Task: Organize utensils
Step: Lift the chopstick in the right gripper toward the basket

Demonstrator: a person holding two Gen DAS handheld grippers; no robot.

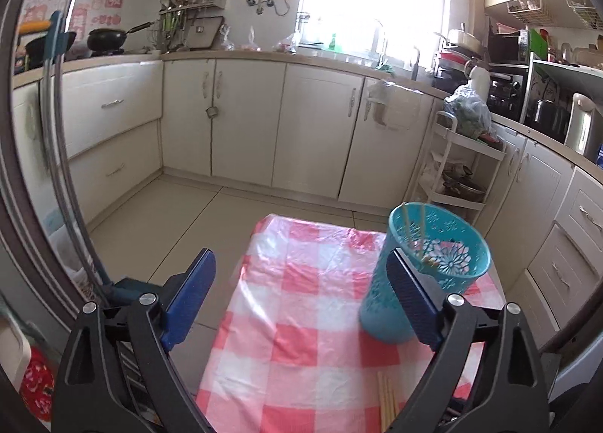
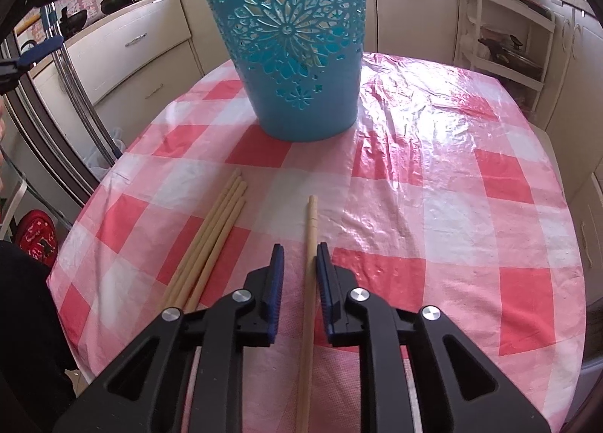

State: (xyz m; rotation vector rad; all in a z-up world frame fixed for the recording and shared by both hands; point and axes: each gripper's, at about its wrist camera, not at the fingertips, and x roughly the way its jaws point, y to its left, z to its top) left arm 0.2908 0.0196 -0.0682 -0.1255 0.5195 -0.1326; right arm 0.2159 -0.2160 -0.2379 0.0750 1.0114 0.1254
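Chopsticks already stand in the turquoise basket [image 1: 448,244] beyond the wide-open, empty left tongs [image 1: 301,301]; right tongs [image 2: 299,274], slightly parted, straddle one chopstick [image 2: 311,229] on the bench [image 2: 433,206], four more [image 2: 215,229] just left.

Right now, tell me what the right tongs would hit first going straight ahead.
Likely the checked tablecloth: the right tongs tilt down, with a single chopstick lying between the slightly open jaws. The blue basket stands farther on; depth is unclear.
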